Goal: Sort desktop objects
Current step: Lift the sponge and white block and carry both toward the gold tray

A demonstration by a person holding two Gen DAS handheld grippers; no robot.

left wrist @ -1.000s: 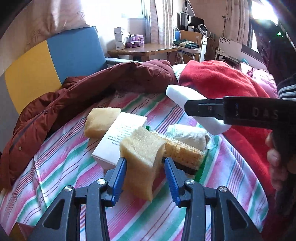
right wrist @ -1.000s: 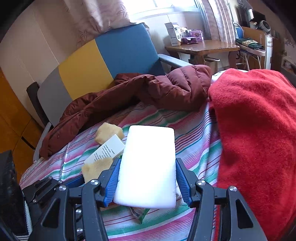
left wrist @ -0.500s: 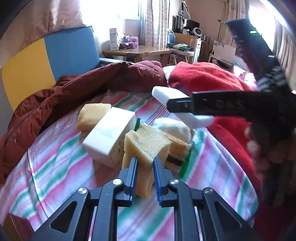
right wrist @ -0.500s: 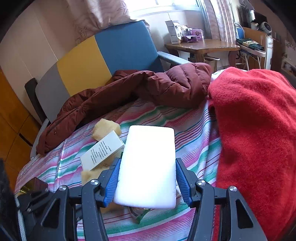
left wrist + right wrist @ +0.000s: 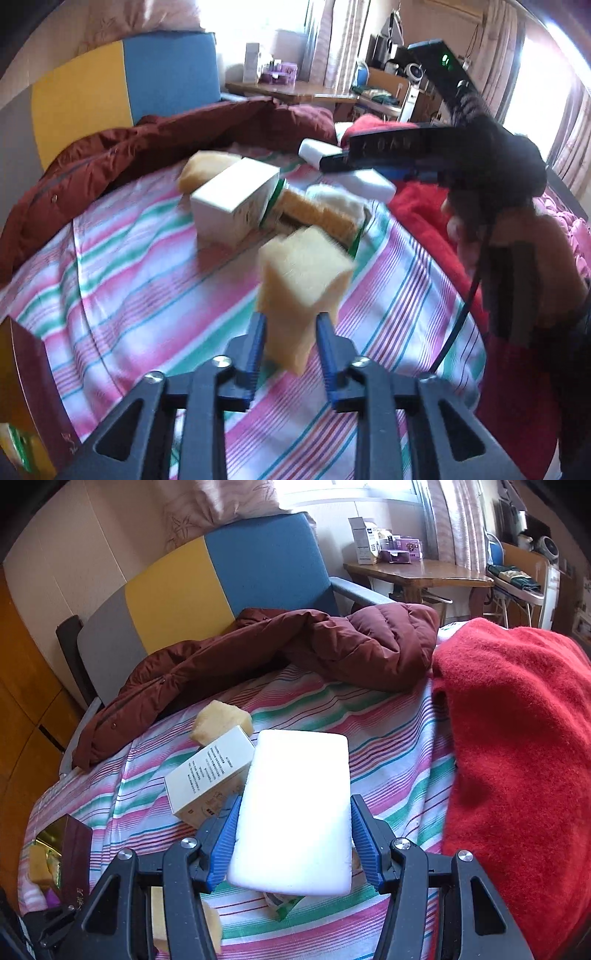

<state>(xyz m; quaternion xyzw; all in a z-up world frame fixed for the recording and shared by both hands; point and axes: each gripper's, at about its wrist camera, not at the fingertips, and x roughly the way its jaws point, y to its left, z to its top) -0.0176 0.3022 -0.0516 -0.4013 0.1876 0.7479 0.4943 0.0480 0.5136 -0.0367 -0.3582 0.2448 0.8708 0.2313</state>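
Note:
My left gripper (image 5: 290, 345) is shut on a yellow sponge (image 5: 304, 280) and holds it above the striped cloth (image 5: 147, 280). My right gripper (image 5: 293, 838) is shut on a flat white foam block (image 5: 295, 812), which also shows in the left wrist view (image 5: 365, 181). On the cloth lie a white carton (image 5: 236, 201), also seen in the right wrist view (image 5: 208, 771), a second yellow sponge (image 5: 201, 168), a packaged yellow sponge (image 5: 317, 214) and a white rolled cloth (image 5: 338, 199).
A maroon jacket (image 5: 295, 646) lies along the far edge. A red blanket (image 5: 517, 738) covers the right side. A dark red box (image 5: 70, 853) holding items sits at the near left. A blue and yellow chair (image 5: 221, 579) stands behind.
My left gripper closed on the yellow sponge, lifted it off the pile and drew back toward me. My right gripper kept hold of the white foam block, almost still.

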